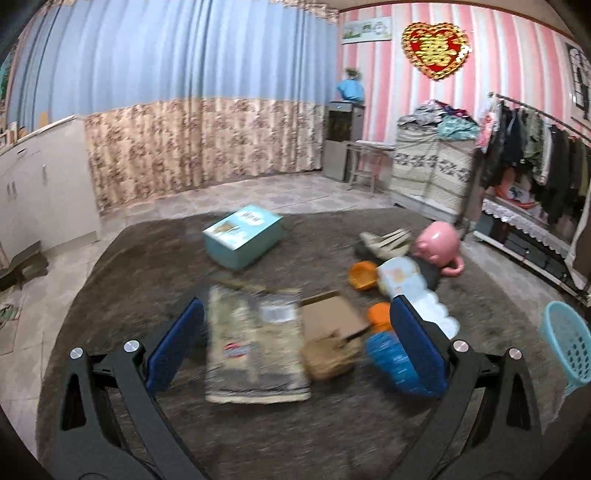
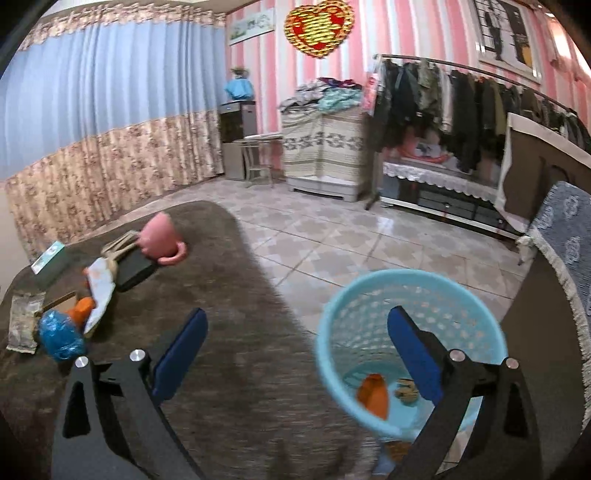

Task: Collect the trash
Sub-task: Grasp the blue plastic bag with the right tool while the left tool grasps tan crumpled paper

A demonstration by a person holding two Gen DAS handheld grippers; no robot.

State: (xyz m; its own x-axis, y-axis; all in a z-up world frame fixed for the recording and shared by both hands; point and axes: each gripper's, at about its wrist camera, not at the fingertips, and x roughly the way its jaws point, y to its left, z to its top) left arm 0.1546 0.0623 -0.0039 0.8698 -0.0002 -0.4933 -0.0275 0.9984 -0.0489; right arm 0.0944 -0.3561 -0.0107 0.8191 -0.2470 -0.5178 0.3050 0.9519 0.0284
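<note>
A lived-in home room.
Curtains (image 1: pixel 184 110), clothes rack (image 2: pixel 461 103), rug (image 1: pixel 295 424) and striped pink wallpaper (image 2: pixel 406 33).

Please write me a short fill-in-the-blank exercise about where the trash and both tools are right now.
1. The right tool hangs open above the rim of the light blue ____.
2. The orange scrap lies ____ the basket.
3. The left tool is open around a flat ____ packet.
4. The blue bag lies on the brown ____.

Missing words: basket; inside; beige; rug
</note>
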